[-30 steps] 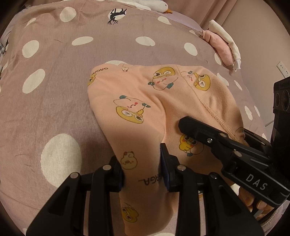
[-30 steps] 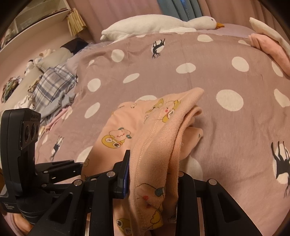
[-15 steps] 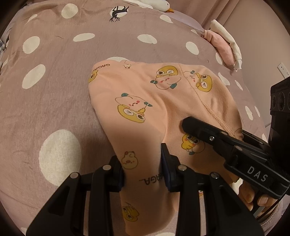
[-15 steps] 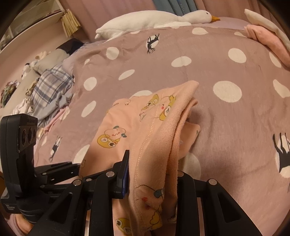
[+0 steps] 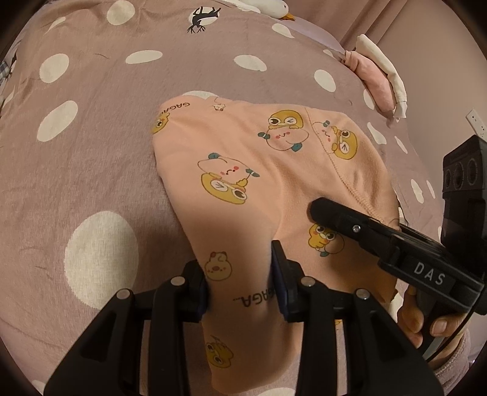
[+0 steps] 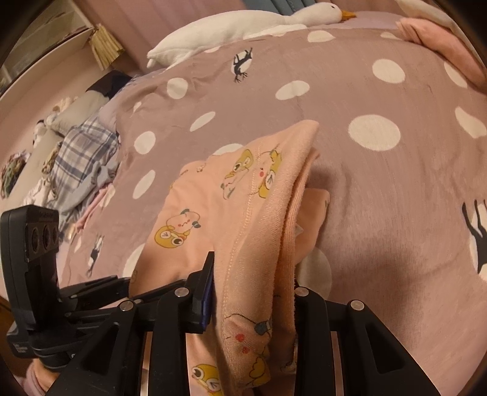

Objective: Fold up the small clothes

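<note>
A small peach garment (image 5: 261, 170) with yellow cartoon prints lies partly folded on the mauve polka-dot blanket (image 5: 91, 146). My left gripper (image 5: 240, 283) is shut on its near left part. My right gripper (image 6: 252, 289) is shut on the ribbed hem (image 6: 274, 213) at the near right, which hangs over its fingers. The right gripper also shows in the left wrist view (image 5: 380, 240), resting on the cloth. The left gripper shows at the left of the right wrist view (image 6: 100, 289). The garment (image 6: 213, 198) stretches away from both grippers across the bed.
A white goose plush (image 6: 243, 27) lies at the bed's far end. A folded pink and white cloth (image 5: 380, 79) sits at the far right. A plaid cloth pile (image 6: 82, 158) lies to the left. A wall socket (image 5: 476, 121) is at the right.
Both grippers have moved a little forward over the bed with the garment held. The grips are unchanged.
</note>
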Action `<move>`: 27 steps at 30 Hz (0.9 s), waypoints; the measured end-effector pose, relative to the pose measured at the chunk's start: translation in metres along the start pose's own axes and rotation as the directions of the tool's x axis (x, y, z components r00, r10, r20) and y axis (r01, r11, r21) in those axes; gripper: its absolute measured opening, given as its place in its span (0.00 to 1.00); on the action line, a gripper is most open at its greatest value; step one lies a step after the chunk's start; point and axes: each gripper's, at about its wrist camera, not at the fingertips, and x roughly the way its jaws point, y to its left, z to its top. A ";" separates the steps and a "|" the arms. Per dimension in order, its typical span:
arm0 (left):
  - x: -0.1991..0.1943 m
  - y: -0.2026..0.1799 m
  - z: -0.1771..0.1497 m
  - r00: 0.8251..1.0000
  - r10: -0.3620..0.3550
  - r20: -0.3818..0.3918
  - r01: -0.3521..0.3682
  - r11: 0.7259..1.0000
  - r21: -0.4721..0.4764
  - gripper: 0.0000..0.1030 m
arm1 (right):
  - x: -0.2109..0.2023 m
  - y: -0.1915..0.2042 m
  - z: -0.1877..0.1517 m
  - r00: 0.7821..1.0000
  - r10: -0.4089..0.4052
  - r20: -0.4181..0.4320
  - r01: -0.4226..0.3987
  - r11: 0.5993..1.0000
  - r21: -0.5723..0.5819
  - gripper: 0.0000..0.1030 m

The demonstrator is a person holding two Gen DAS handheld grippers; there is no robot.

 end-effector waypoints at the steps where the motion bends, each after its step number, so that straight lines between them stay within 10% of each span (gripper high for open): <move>1: 0.000 0.000 0.000 1.000 -0.001 0.000 0.001 1.000 -0.002 0.36 | 0.000 -0.002 -0.001 1.000 0.003 -0.002 -0.003 1.000 0.009 0.29; 27: -0.004 0.005 -0.004 1.000 0.012 0.009 -0.011 1.000 -0.017 0.45 | 0.002 -0.013 0.000 1.000 0.026 -0.012 -0.025 0.998 0.063 0.31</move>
